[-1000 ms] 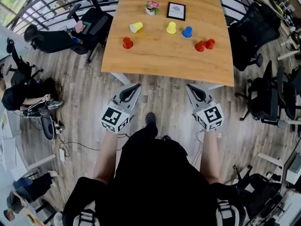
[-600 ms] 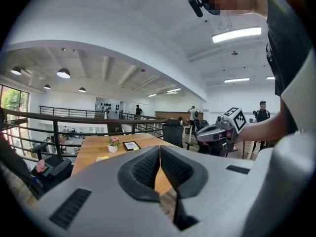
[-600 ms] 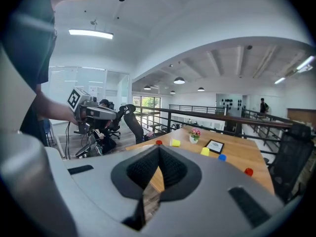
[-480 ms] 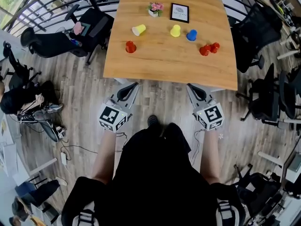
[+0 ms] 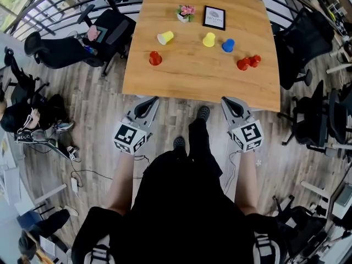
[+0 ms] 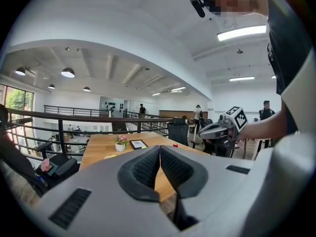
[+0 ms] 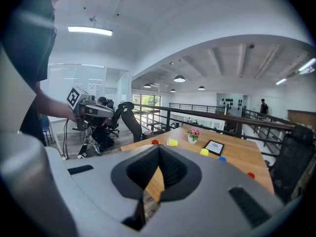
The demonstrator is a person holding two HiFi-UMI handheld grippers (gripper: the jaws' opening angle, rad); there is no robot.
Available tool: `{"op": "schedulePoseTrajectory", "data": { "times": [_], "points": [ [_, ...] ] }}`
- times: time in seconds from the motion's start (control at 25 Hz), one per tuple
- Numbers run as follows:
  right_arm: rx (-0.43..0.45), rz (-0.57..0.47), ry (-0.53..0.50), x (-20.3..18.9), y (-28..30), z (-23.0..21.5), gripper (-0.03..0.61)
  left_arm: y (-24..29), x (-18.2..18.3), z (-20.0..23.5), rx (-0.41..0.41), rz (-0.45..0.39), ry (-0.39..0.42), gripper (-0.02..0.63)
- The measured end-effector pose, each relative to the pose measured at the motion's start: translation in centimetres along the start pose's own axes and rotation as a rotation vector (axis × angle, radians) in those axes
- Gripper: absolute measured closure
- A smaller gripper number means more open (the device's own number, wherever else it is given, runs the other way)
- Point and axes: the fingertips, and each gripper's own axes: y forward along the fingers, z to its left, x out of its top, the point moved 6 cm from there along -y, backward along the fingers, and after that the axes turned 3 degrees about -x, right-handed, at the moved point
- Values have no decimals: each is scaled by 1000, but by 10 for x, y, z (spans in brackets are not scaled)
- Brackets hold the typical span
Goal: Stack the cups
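Observation:
Several plastic cups stand spread over the wooden table in the head view. A yellow cup lies on its side, another yellow cup and a blue cup stand further right. One red cup is at the left and two red cups touch at the right. My left gripper and right gripper hover just short of the table's near edge, both shut and empty. In the right gripper view the pads meet, with red and yellow cups beyond.
A small flower pot and a framed picture sit at the table's far end. Black office chairs stand on both sides. A black railing runs behind. My shoe is by the table edge.
The table has drawn closer and lower in the head view. Both grippers have advanced to its near edge, still shut. One foot has stepped forward.

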Motion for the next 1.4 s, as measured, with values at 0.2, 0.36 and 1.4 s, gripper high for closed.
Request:
{"op": "schedulePoseTrajectory", "data": {
  "times": [0.2, 0.36, 1.4],
  "points": [
    [2, 4, 1, 1, 14, -17, 572, 17, 2, 11, 6, 8, 1, 591],
    [11, 9, -2, 2, 27, -29, 572, 34, 2, 22, 12, 10, -1, 591],
    [193, 82, 37, -16, 160, -166, 569, 146, -9, 112, 256, 79, -46, 591]
  ]
}}
